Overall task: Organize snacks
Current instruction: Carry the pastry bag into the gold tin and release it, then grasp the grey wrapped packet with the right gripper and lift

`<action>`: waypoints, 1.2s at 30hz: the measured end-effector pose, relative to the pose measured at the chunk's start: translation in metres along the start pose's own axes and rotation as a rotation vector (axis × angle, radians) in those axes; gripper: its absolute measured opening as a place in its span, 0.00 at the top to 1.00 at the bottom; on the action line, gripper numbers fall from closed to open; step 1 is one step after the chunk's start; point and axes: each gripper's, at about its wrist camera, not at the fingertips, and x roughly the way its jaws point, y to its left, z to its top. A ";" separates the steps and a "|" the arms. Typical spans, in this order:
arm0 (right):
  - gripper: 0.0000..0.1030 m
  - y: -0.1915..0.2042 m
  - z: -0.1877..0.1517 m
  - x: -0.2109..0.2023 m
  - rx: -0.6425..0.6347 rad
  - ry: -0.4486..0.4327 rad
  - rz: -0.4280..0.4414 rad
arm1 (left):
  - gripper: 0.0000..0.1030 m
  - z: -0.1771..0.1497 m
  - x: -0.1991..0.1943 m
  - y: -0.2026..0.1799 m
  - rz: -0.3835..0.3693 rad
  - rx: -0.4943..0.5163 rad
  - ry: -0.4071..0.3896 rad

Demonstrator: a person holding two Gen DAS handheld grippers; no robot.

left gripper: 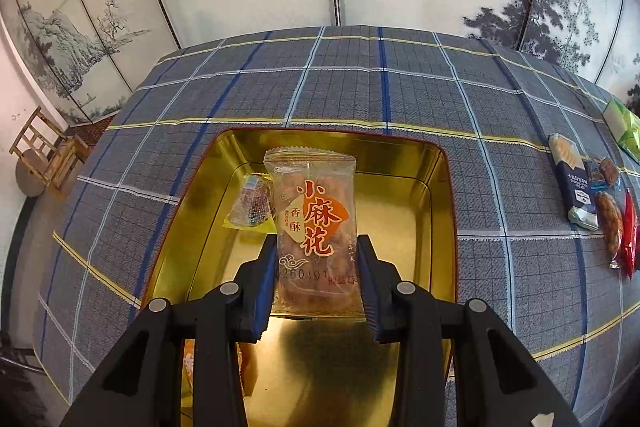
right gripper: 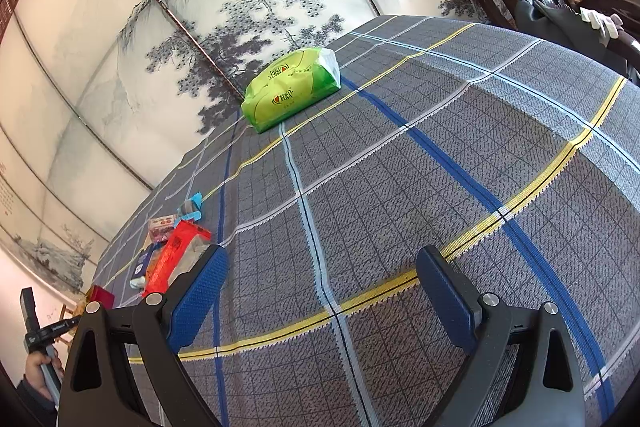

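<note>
The left gripper [left gripper: 318,267] has its blue fingers [left gripper: 265,279] clamped on the long edges of a clear snack packet [left gripper: 314,223] with orange lettering, biting near its lower end, so most of the packet stands out beyond the pads and points away from the camera. The packet hangs over the open gold tin [left gripper: 440,195], which sits on the checked tablecloth [left gripper: 360,83]; a small colourful wrapped snack [left gripper: 252,205] lies on the tin floor just left of the held packet, and another packet [left gripper: 190,367] shows low down beside the left finger. This looks like the placing step, with the packet not yet resting on the tin floor as far as can be told. The risk here is in the grip: held only at one end, the slippery wrapper could pivot or slide out, and a release from too high might let it land on edge against the wall or on top of the small snack instead of lying flat. A cluster of loose snacks [left gripper: 588,199] waits on the cloth well to the right of the tin, so the sorting seems partly done. The right gripper [right gripper: 320,291] hovers with its pads wide apart and nothing between them, over bare cloth; the red packet [right gripper: 172,259] and its neighbours lie just left of it, and a green tissue pack [right gripper: 292,89] sits well beyond.
</note>
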 end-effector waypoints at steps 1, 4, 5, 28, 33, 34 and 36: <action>0.08 0.000 0.000 0.000 0.000 0.000 0.000 | 0.68 0.000 0.002 -0.001 -0.001 0.001 0.005; 0.08 0.000 0.000 0.000 0.000 0.000 0.000 | 0.68 0.001 0.007 -0.002 0.003 0.006 0.024; 0.08 0.000 0.000 0.000 0.001 0.000 0.001 | 0.68 0.002 0.010 -0.003 -0.001 0.006 0.034; 0.08 0.002 -0.001 0.000 -0.017 0.006 -0.026 | 0.24 -0.006 -0.023 0.007 -0.049 0.022 -0.054; 0.08 0.051 -0.015 0.005 -0.244 0.072 -0.099 | 0.04 -0.046 -0.096 0.014 -0.157 0.074 -0.215; 0.08 0.067 -0.020 0.007 -0.312 0.086 -0.085 | 0.04 -0.057 -0.105 0.017 -0.181 0.072 -0.227; 0.08 0.100 -0.028 0.013 -0.456 0.103 -0.078 | 0.04 -0.079 -0.115 0.022 -0.220 0.063 -0.216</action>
